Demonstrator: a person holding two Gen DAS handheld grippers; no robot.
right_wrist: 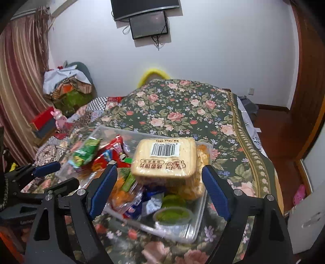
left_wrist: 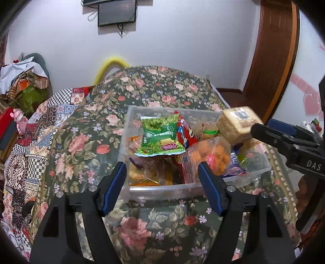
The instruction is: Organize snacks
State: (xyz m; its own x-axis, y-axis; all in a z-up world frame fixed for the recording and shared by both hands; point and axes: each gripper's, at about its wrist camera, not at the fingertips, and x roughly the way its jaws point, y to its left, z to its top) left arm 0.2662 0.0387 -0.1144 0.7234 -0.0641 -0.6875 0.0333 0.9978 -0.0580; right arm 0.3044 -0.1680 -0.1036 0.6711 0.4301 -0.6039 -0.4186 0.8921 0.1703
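Sitting on a floral cloth (left_wrist: 154, 89): a clear bin (left_wrist: 162, 187) heaped with snacks. Lying across the top of the heap, a green bag (left_wrist: 160, 136), with a red bag (left_wrist: 185, 134) touching its right edge and a clear pack of orange puffs (left_wrist: 211, 156) in front of that. Resting highest, at the bin's right end, a tan bread pack (right_wrist: 164, 158), barcode label facing up, tilted a little on the packs under it. Showing near the bin's front wall in the right wrist view, a green cup (right_wrist: 172, 216) and some crumpled blue wrappers (right_wrist: 151, 203).

Hovering before the bin's near wall, the left gripper (left_wrist: 162, 176), fingers spread apart and holding nothing, with the bin rim and snacks showing in the gap. Hanging at the bin's right end, the right gripper (right_wrist: 158, 182), blue fingers standing wide to either side of the bread pack and clear of it, not pressing on it. Seen from the left wrist, one black finger (left_wrist: 264, 132) of the right gripper lying just beside the bread pack's edge.

Hanging on the white wall behind, a dark screen (left_wrist: 116, 13). Piled on the left, clothes (right_wrist: 67, 81) beside a striped curtain (right_wrist: 22, 67).
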